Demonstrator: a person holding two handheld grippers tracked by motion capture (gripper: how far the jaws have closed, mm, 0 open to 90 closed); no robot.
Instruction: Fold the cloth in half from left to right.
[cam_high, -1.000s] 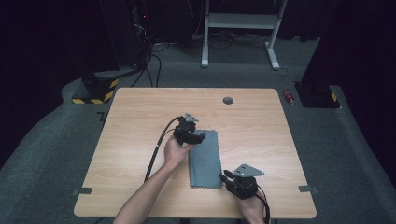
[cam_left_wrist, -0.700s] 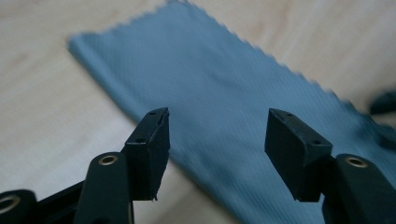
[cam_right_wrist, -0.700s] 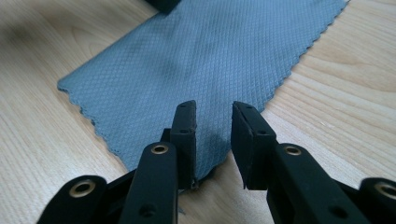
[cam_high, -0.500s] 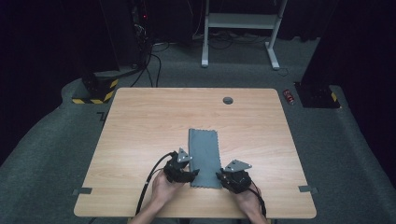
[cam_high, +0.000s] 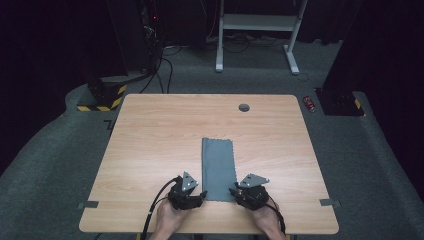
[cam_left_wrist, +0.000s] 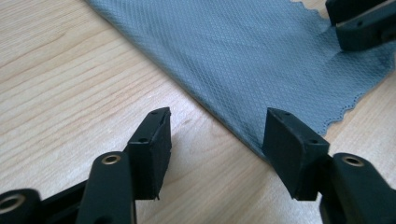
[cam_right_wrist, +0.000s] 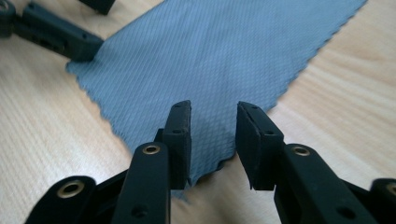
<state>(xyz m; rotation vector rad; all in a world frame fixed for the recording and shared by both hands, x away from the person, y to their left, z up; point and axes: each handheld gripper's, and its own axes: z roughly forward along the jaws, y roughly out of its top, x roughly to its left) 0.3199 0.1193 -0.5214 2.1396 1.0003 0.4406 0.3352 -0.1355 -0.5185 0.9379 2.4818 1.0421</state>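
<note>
My grey cloth (cam_high: 218, 169) lies long-ways on the desk (cam_high: 150, 135), pointing away from me. My left hand-held gripper (cam_high: 196, 196) and right hand-held gripper (cam_high: 236, 192) wait open at its near corners, equally close.

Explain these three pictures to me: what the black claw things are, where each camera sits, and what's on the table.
A person sits at a wooden table and holds a hand tool with two black jaws in each hand: the left gripper and the right gripper. The high view looks down from above the person. The other two come from small cameras that ride on each gripper and look along its jaws. A grey cloth, folded into a long strip, lies flat on the table. Both grippers sit at its near end, one at each corner. The jaws of both are open, and the right ones have just been opening, so neither gripper is holding the cloth.
</note>
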